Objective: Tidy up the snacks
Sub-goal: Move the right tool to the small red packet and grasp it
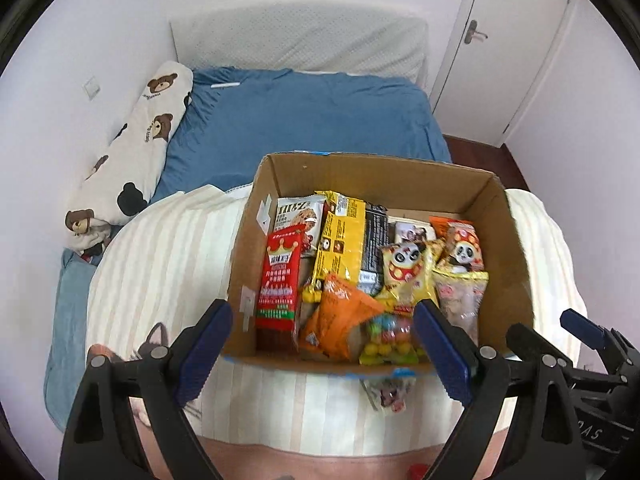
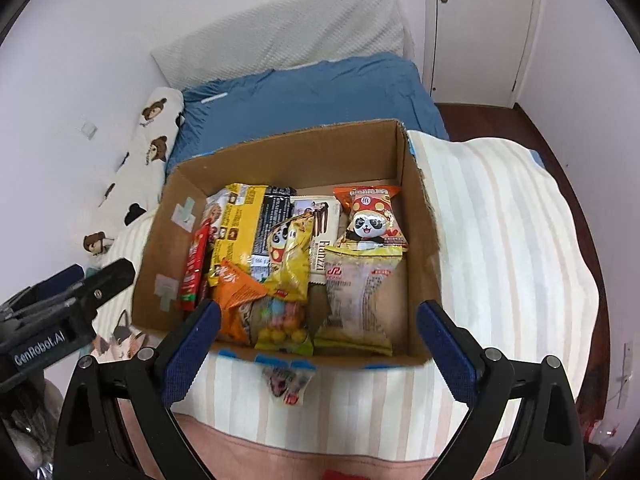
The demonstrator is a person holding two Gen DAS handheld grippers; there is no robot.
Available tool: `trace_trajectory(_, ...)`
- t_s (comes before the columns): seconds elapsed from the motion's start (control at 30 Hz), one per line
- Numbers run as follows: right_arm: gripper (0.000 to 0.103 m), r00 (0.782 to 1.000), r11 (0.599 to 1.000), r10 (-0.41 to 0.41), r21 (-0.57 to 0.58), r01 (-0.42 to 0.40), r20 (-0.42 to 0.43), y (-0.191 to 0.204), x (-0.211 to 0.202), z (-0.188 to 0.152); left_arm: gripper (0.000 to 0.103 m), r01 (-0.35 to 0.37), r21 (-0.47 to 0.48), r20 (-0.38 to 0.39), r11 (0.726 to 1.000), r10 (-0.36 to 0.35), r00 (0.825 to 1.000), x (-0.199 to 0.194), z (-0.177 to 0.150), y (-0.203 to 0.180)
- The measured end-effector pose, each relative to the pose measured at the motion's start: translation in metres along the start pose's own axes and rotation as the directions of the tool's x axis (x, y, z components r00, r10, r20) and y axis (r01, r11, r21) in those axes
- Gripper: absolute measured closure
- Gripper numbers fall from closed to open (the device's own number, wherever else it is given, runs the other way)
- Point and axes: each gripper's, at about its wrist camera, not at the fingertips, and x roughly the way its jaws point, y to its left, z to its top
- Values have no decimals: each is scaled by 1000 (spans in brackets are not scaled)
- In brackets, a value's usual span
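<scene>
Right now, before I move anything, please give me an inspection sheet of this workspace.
Surface: cream striped blanket on a bed with a blue sheet.
Job's things: open brown cardboard box full of snack packets; red crown packet along its left wall, orange panda packet at the right.
Clutter: small printed packet on the blanket outside the box's near wall.
Grippers: left tongs and right tongs open, empty, above the box's near edge.
Cables: nothing seen.
Surroundings: bear-print bolster pillow, white door.
</scene>
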Motion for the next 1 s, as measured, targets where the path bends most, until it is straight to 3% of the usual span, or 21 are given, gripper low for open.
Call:
trace_trajectory(0.3,3,996,999,34,4,-35,81,0,-60,-36,10,0,2,58,1000,0,998,-48,-35,2)
trace_trajectory(0.53,3,991,994,99,42,-104,95,-7,-89,-67,10,5,-32,84,999,-2,996,-73,-65,10)
trace_trajectory(0.77,3,982,971,179,171,-167,-61,-35,-50,-131,10,-27,-23,-17,999,27,999,-46,-123,10)
trace_trajectory(0.93,3,952,949,213,279,-148,-220,-54,5,-187,10,-40,-19,-156,999,36,987,-2,-160,10)
trace_trajectory(1.0,11,937,936,227,326,-134,-267,-62,28,-207,10,-48,-6,-193,999,46,980,13,-170,6)
